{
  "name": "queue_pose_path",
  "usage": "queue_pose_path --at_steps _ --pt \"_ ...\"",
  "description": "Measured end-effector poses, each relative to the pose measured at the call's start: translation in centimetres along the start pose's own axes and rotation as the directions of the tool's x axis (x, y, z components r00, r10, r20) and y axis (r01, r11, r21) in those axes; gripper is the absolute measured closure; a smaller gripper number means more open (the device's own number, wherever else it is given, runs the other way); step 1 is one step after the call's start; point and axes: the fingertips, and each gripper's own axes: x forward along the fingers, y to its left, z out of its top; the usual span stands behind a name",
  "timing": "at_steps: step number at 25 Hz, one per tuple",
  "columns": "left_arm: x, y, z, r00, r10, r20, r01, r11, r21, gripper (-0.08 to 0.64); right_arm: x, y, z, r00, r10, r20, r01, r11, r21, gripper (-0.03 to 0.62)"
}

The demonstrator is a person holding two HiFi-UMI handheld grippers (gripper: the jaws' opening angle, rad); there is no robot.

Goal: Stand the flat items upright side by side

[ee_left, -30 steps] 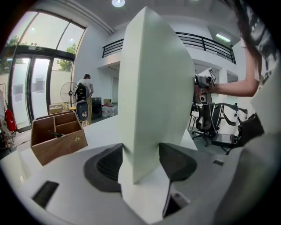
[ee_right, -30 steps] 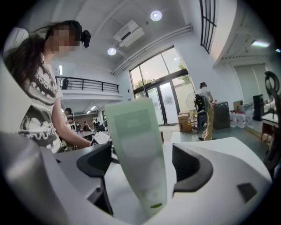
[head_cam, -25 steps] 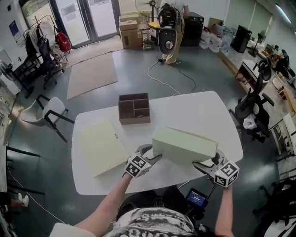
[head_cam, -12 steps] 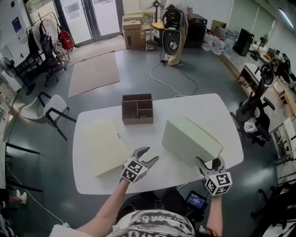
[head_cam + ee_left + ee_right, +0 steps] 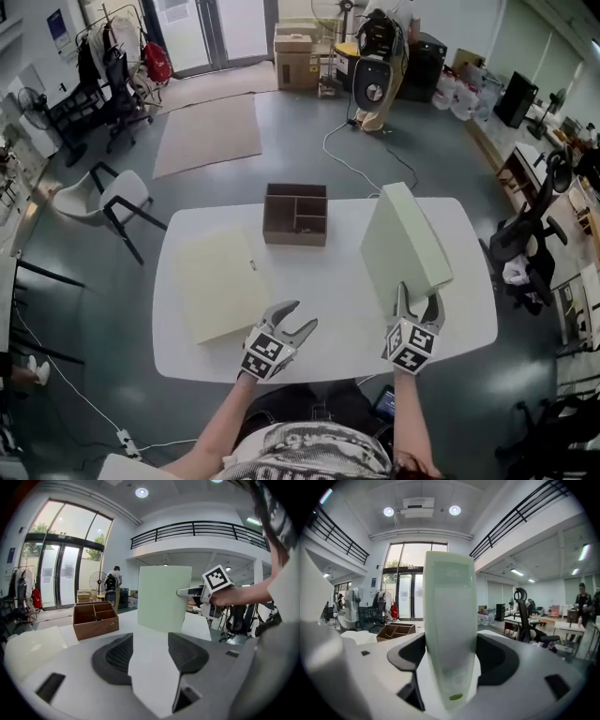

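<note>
A pale green flat box (image 5: 403,239) stands upright on its long edge at the right of the white table (image 5: 328,281). My right gripper (image 5: 418,295) is shut on its near end, and the pads press both faces of the box (image 5: 450,616). A second cream flat item (image 5: 217,281) lies flat on the left of the table. My left gripper (image 5: 302,316) hovers over the table's front middle with nothing between its jaws, which are closing. From the left gripper (image 5: 150,641), the upright box (image 5: 164,597) stands ahead and apart.
A brown wooden organizer (image 5: 296,214) with compartments sits at the table's back middle, left of the upright box. A white chair (image 5: 103,199) stands off the left corner and a black office chair (image 5: 525,248) off the right. A cable (image 5: 352,159) runs across the floor behind.
The left gripper has let go of the green box and drawn back to the front. The right gripper has swung the box from a low tilt up onto its edge.
</note>
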Motion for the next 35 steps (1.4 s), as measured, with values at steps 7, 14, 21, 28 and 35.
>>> queue_pose_path --at_steps 7,14,21,28,35 --pt "-2.5 0.9 1.1 0.997 0.069 0.020 -0.070 0.997 0.015 0.325 3.4 3.4 1.1 0.996 -0.087 -0.005 0.087 0.996 -0.030 0.253" --pt "-4.5 2.1 0.8 0.989 0.146 0.013 -0.146 0.989 -0.005 0.331 5.4 4.9 1.6 0.989 -0.144 -0.015 0.144 0.990 -0.001 0.252" --pt "-5.6 3.0 -0.2 0.980 0.197 -0.013 -0.197 0.979 -0.049 0.333 5.5 4.7 1.6 0.994 -0.105 -0.023 0.105 0.995 0.000 0.252" --pt "-6.4 3.9 -0.7 0.975 0.221 -0.030 -0.222 0.973 -0.067 0.333 5.3 5.0 0.9 0.995 -0.036 -0.098 0.037 0.999 0.010 0.250" --pt "-9.0 6.6 -1.4 0.949 0.314 -0.009 -0.312 0.941 -0.133 0.320 2.1 4.7 0.1 0.992 0.043 -0.114 -0.048 0.998 -0.042 0.225"
